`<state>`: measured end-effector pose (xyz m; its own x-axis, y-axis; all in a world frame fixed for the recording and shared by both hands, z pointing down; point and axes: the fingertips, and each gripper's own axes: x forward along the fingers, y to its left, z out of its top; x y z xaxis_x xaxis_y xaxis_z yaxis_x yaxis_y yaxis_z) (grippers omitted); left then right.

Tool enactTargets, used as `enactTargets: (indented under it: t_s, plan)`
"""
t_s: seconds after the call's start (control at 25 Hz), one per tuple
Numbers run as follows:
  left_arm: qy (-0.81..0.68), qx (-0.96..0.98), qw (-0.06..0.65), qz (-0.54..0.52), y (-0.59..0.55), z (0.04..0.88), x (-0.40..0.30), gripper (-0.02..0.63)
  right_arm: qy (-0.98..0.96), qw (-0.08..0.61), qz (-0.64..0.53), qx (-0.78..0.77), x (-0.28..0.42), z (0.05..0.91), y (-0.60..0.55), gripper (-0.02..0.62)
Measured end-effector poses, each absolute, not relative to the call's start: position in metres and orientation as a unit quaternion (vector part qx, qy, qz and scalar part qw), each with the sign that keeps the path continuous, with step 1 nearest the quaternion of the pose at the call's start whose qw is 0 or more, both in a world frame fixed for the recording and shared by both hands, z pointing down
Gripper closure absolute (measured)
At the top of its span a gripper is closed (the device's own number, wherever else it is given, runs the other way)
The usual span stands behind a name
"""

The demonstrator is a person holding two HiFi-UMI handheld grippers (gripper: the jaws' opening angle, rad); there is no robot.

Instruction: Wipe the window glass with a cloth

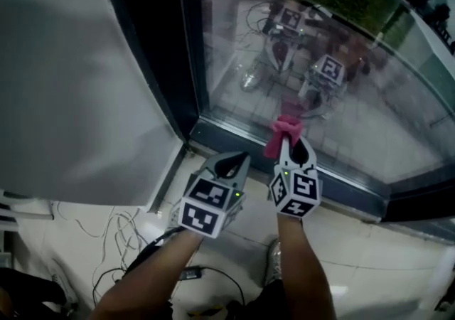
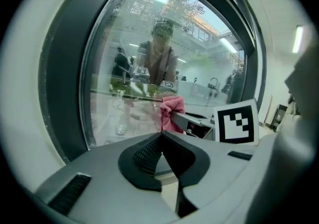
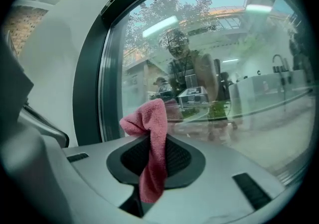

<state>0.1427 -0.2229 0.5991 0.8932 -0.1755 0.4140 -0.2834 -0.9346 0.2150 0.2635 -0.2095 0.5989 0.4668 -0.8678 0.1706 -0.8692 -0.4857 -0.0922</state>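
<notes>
A pink cloth [image 1: 282, 134] sticks out of my right gripper [image 1: 288, 142], which is shut on it, close to the bottom of the window glass [image 1: 370, 91]. In the right gripper view the pink cloth [image 3: 152, 153] hangs bunched between the pinched jaws of the right gripper [image 3: 152, 156], with the window glass [image 3: 224, 68] just ahead. My left gripper [image 1: 231, 163] is to its left, jaws shut with nothing in them, pointing at the lower dark frame [image 1: 234, 139]. The left gripper view shows the left gripper [image 2: 162, 141] closed and the pink cloth [image 2: 172, 113] beyond it against the window glass [image 2: 149, 58].
A white wall panel [image 1: 78, 84] stands left of the dark vertical frame [image 1: 160, 48]. Black and white cables [image 1: 128, 240] trail over the pale floor at lower left. The glass reflects both grippers and a person. A light tiled sill [image 1: 384, 240] runs under the window.
</notes>
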Motion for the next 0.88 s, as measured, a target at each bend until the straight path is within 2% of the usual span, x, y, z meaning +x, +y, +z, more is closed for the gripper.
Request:
enactTargets:
  t_s: [0.44, 0.68, 0.88]
  plan:
    - [-0.035, 0.967, 0.14, 0.211, -0.097, 0.617, 0.218, 0.6, -0.411, -0.026, 0.107, 0.905, 0.366, 0.604, -0.056, 0.543]
    - [0.011, 0.968, 0.132, 0.212, -0.037, 0.621, 0.257, 0.6, -0.378, -0.014, 0.104, 0.92, 0.407, 0.607, 0.013, 0.543]
    - [0.032, 0.964, 0.162, 0.211, 0.0, 0.623, 0.292, 0.6, -0.333, -0.025, 0.113, 0.936, 0.447, 0.609, 0.073, 0.543]
